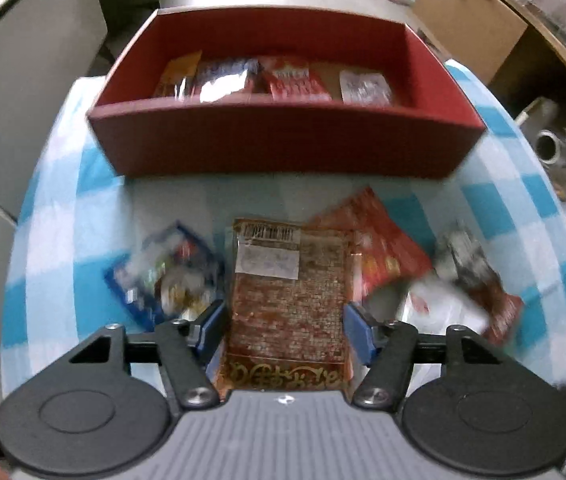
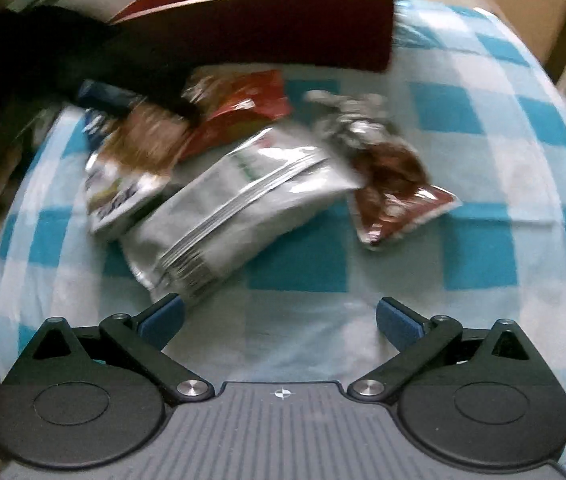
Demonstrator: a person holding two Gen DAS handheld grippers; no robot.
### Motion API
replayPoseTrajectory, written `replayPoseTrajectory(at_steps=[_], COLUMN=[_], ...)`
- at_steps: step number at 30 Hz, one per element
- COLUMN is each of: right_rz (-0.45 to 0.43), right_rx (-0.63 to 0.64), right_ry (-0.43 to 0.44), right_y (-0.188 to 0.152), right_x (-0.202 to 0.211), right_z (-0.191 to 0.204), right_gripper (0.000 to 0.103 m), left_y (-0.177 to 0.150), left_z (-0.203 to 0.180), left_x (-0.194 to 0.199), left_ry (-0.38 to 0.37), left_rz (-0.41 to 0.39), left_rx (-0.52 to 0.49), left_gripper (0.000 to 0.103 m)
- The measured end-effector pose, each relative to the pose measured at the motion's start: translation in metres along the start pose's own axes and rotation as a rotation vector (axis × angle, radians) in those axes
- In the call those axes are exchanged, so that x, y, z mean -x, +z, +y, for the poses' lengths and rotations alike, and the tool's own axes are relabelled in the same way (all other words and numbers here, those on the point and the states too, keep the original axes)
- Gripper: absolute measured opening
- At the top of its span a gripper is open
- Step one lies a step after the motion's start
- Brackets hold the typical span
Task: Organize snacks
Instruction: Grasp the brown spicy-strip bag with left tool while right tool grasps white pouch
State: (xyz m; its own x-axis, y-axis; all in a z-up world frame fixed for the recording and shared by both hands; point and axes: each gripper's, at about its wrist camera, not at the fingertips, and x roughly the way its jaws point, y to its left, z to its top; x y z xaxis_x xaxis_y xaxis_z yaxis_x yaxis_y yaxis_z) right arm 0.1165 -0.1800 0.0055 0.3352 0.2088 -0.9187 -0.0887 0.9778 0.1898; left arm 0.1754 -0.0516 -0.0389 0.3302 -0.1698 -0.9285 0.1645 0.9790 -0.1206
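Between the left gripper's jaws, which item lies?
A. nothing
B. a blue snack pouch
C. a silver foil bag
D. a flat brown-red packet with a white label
D: in the left wrist view, the flat brown-red packet with a white label lies between the left gripper's jaws.

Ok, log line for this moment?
left gripper: around brown snack pack | right gripper: open, empty, over cloth | red box: several packs inside

Snack packets (image 2: pixel 239 200) on checked cloth (image 2: pixel 483 220)
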Motion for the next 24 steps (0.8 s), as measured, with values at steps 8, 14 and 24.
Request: replayPoseTrajectory(at_steps=[8,14,24], right_rz=[-0.028,0.020,-0.013], right_rx=[-0.071,-0.004,0.084], right_ry=[0.017,-0.039,-0.059], right_y=[0.009,0.001,-0.011], right_x=[0.004,-0.012,-0.014], right_z=[0.008,0.024,0.031], right_gripper=[0.103,0.103,0.103], left_y=[-0.026,-0.019,-0.008], left_z=[0.015,0.016,-0.011], left_x=[0.012,0.004,-0.010], left_ry=[-0.020,-0.036,0.022], left_rz=[0.014,0.033,0.031], left_rx=[0.064,0.120,0.097], left_gripper=[0.061,0.070,0.077])
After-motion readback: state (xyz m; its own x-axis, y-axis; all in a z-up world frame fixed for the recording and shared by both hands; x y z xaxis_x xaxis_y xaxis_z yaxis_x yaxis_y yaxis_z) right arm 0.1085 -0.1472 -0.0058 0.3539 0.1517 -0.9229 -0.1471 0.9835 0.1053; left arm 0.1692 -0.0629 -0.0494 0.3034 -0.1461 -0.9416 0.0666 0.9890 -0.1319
